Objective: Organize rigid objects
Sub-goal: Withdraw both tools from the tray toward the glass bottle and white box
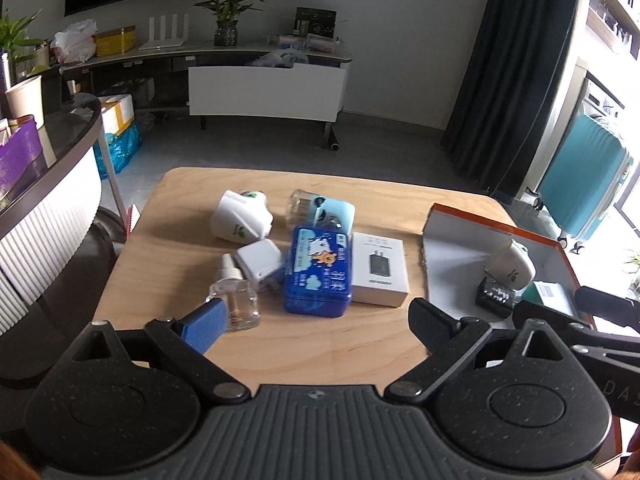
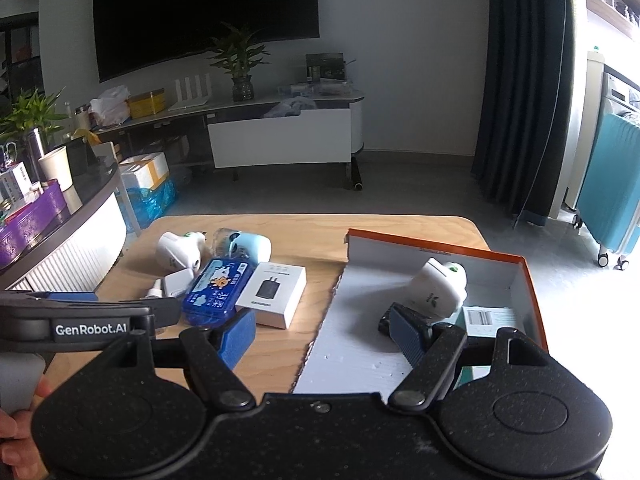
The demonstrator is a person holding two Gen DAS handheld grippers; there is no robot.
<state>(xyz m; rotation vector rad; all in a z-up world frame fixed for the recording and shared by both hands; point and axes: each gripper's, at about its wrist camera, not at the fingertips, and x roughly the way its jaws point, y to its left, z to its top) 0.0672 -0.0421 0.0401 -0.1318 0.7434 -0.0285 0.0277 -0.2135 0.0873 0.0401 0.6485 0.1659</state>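
Note:
Loose items lie on the wooden table: a blue tin, a white charger box, a white plug adapter, a clear glass bottle, a white vaporizer and a pale blue device. The orange-rimmed open box on the right holds a white vaporizer, a black item and a teal carton. My left gripper is open above the table's near edge, empty. My right gripper is open over the box's near left part, empty.
A rounded counter with a purple box stands left of the table. A TV stand with plants and clutter lines the far wall. A teal suitcase and dark curtain are at the right. Grey floor lies beyond the table.

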